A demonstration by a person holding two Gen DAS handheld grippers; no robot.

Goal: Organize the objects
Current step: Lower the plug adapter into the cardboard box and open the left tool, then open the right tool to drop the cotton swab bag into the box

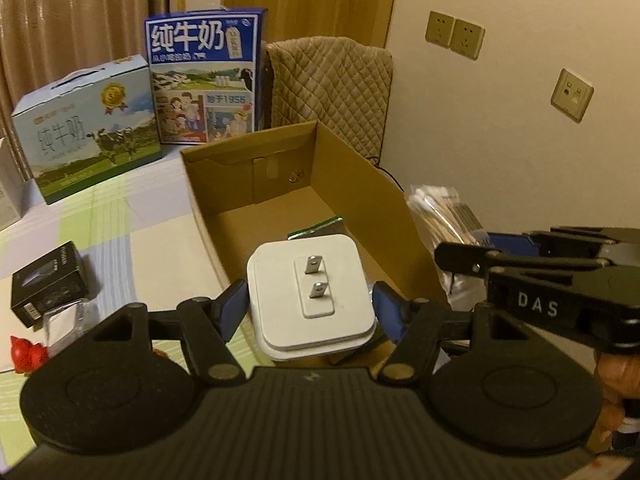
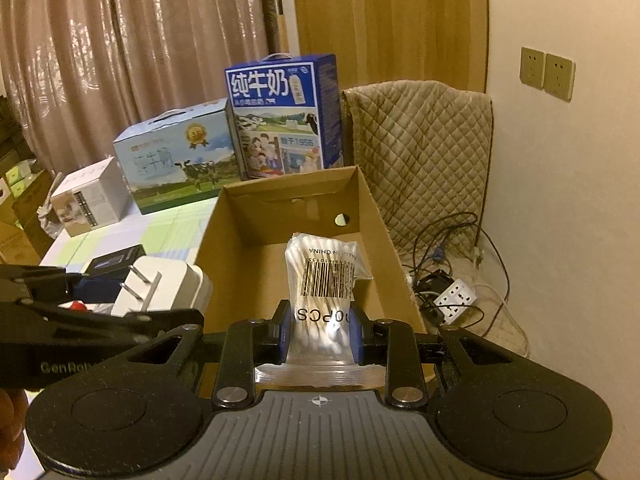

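My left gripper (image 1: 310, 310) is shut on a white power adapter (image 1: 312, 296), prongs facing the camera, held above the near edge of an open cardboard box (image 1: 360, 184). The adapter also shows in the right wrist view (image 2: 160, 288). A green packet (image 1: 320, 228) lies on the box floor. My right gripper (image 2: 322, 334) is shut on a clear bag of cotton swabs (image 2: 326, 280) with a barcode, held over the near end of the same box (image 2: 384, 236). The swab bag also shows at right in the left wrist view (image 1: 444, 212).
Two milk cartons (image 1: 84, 128) (image 1: 206, 76) stand behind the box on a checked tablecloth (image 1: 132, 208). A small black box (image 1: 48, 284) and a red object (image 1: 26, 354) lie at left. A white box (image 2: 90, 204) stands far left. A quilted chair (image 2: 420, 160), cables and a power strip (image 2: 456, 298) are at right.
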